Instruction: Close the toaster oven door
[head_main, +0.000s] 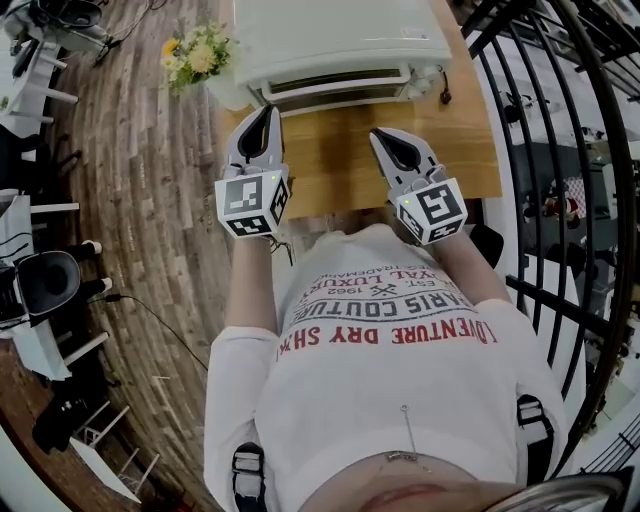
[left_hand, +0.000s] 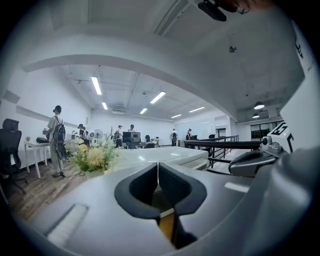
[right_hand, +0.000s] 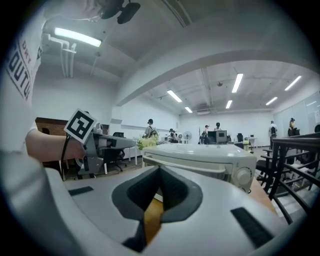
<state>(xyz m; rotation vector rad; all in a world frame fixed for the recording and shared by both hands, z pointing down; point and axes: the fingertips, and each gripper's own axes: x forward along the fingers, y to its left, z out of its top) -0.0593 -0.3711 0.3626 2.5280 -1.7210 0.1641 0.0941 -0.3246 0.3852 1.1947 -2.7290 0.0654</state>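
Wooden table (head_main: 340, 170) carries the white toaster oven (head_main: 335, 35) at its far edge, front facing the person. A bunch of flowers (head_main: 195, 55) stands just beside its left corner. The door (right_hand: 200, 167) stands upright against the body, with the handle (right_hand: 190, 161) running along the top and a knob (right_hand: 243, 176) to its right. It looks closed or very nearly so, and nothing folds down over the table.

Both tools are over the near half of the table, side by side, pointing at the oven but well apart from it. The left gripper (left_hand: 158, 167) has its fingers pressed together on nothing, and so does the right gripper (right_hand: 159, 170). Held back and empty like this, they look parked in a neutral pose. I judge that no push on the door is under way.
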